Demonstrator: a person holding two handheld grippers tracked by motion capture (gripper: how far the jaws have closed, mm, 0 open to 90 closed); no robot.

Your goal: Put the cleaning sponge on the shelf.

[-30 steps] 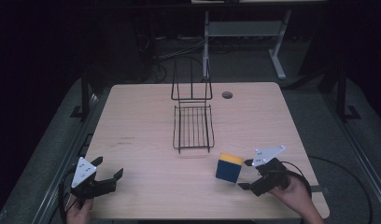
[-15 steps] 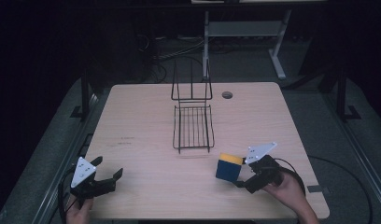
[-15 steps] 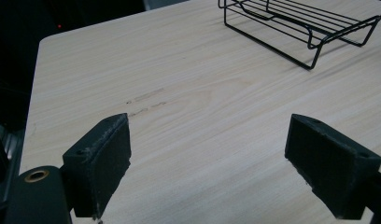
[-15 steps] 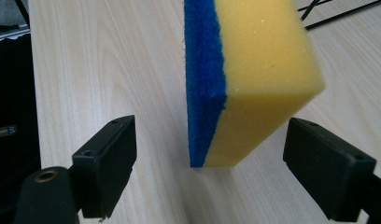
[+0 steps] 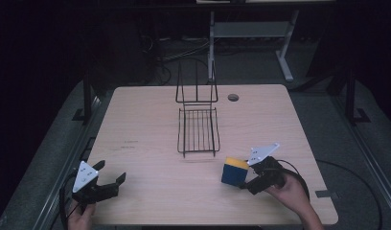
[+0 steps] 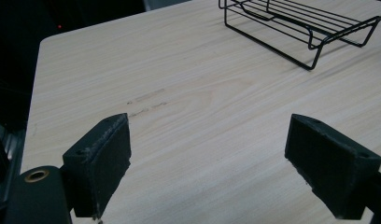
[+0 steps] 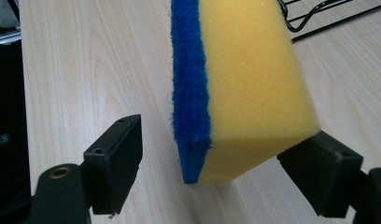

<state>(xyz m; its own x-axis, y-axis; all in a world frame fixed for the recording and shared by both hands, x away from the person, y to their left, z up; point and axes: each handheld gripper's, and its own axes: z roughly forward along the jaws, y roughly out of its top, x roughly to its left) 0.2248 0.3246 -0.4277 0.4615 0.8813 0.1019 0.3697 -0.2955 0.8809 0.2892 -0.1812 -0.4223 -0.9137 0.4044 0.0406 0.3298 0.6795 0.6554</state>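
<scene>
Lower right of high view: yellow-blue sponge (image 5: 234,171) is seen btwn spread jaws of right gripper (image 5: 253,176), not clamped. Left gripper (image 5: 105,181), lower left, is held wide open. Wire rack (image 5: 199,129) at centre.

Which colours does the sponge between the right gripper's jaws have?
The sponge is yellow foam with a blue scouring layer on one face, best seen in the right gripper view.

On the table (image 5: 150,124), the wire rack (image 5: 198,129) sits mid-far, the sponge (image 5: 234,171) before it rightward.
</scene>
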